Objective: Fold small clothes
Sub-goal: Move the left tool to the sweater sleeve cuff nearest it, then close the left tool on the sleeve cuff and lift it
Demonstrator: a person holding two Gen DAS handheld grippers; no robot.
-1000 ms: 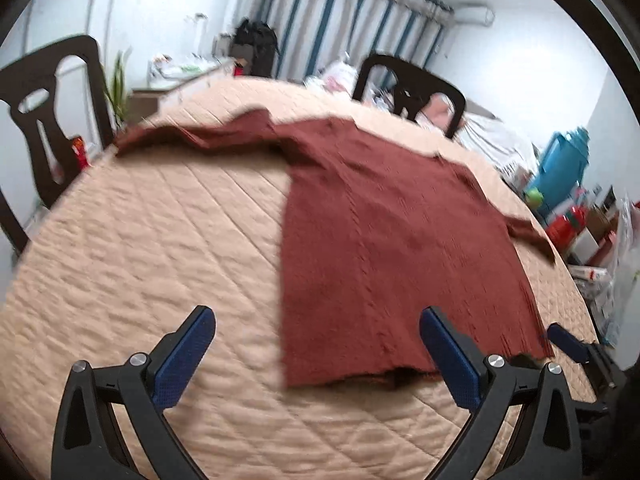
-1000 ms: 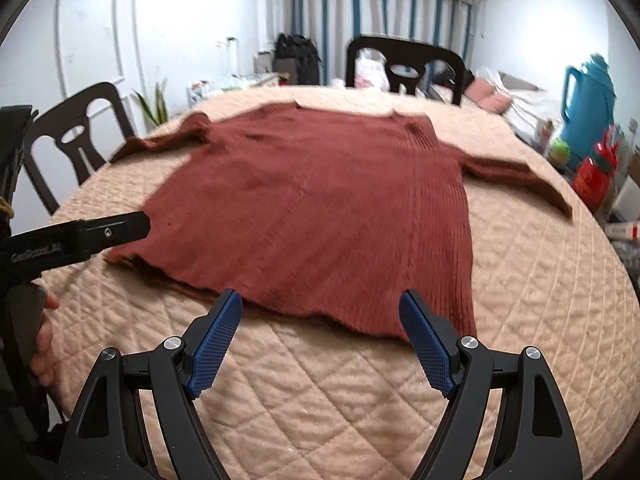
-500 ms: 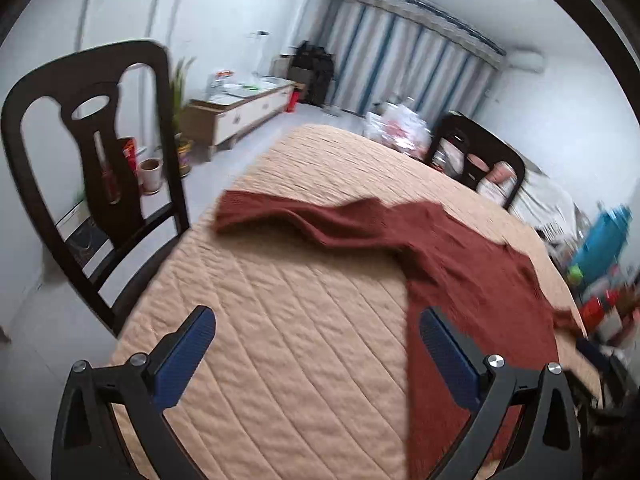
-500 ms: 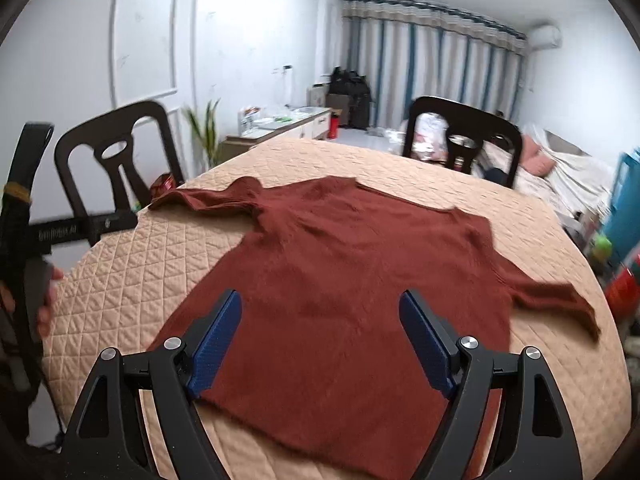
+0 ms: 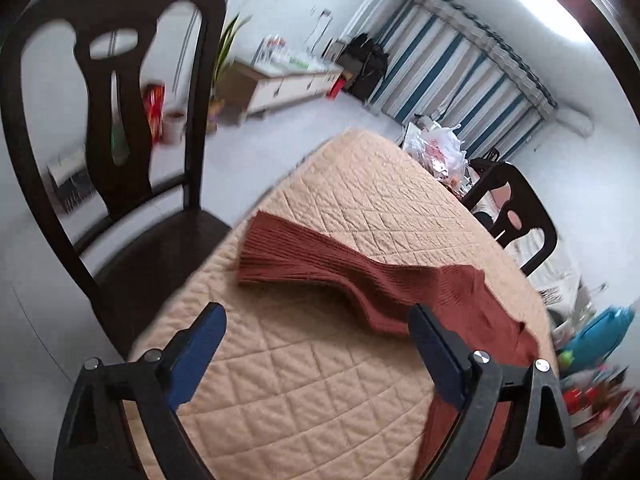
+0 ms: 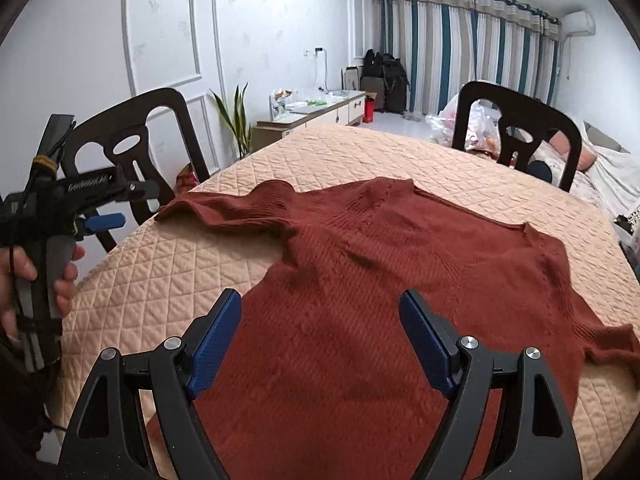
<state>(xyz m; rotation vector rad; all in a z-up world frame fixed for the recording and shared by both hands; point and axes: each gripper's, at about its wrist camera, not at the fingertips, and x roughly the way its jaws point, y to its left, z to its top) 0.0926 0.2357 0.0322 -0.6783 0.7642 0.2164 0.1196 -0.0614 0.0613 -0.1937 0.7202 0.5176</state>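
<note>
Far left there's a dark wooden chair (image 6: 132, 152) with a curvy cut-out back, and next to it the left gripper (image 5: 316, 344) hovers over the peach diamond-quilted table cover (image 5: 320, 400), blue pads closing but nothing between them. The rust-red ribbed knit sweater (image 6: 380, 280) lies flat across the cover, one sleeve (image 5: 304, 256) reaching the chair-side edge. The right gripper (image 6: 320, 336) hangs wide open over its hem, pinching nothing.
</note>
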